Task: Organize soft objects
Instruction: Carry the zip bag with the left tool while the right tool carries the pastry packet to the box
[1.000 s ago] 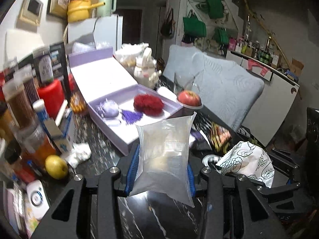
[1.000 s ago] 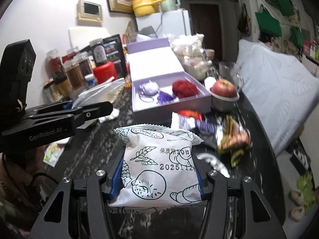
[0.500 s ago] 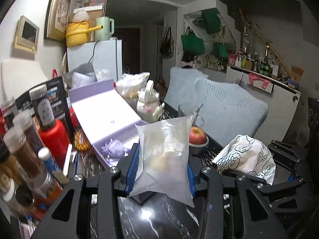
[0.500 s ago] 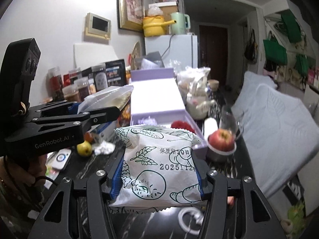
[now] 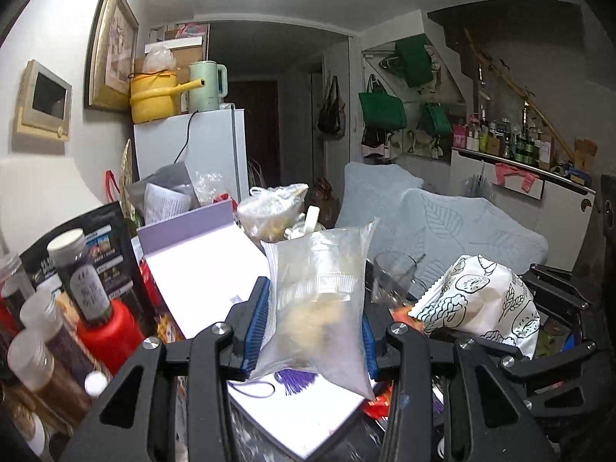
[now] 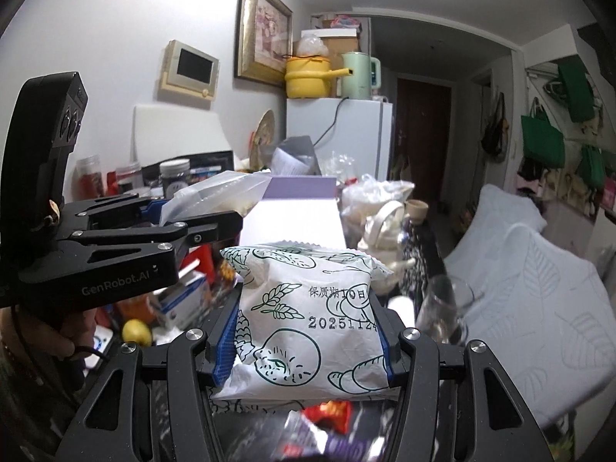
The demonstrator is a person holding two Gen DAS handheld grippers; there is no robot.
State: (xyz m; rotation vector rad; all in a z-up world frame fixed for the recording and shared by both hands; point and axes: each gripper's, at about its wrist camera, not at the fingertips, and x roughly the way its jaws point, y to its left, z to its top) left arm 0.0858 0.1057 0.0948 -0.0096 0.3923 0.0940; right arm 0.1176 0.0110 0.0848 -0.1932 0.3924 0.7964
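Observation:
My left gripper (image 5: 310, 327) is shut on a clear plastic bag (image 5: 317, 300) with pale food inside, held upright above the open purple box (image 5: 215, 269). In the right wrist view my right gripper (image 6: 308, 335) is shut on a white printed snack packet (image 6: 308, 319) with green drawings and a date stamp. The same packet (image 5: 481, 300) shows at the right of the left wrist view. The left gripper (image 6: 200, 227) with its clear bag (image 6: 215, 192) appears at the left of the right wrist view. Both are raised above the dark table.
Jars and a red-capped bottle (image 5: 104, 327) crowd the left edge. A glass (image 6: 442, 308), a white teapot (image 6: 385, 238), a lemon (image 6: 136, 331) and red snack wrappers (image 6: 327, 412) lie on the table. A grey cushioned sofa (image 6: 539, 288) runs along the right.
Both grippers have risen and tilted up with their packets still held. The box's inside, the apple and the table surface have dropped out of sight below the jaws.

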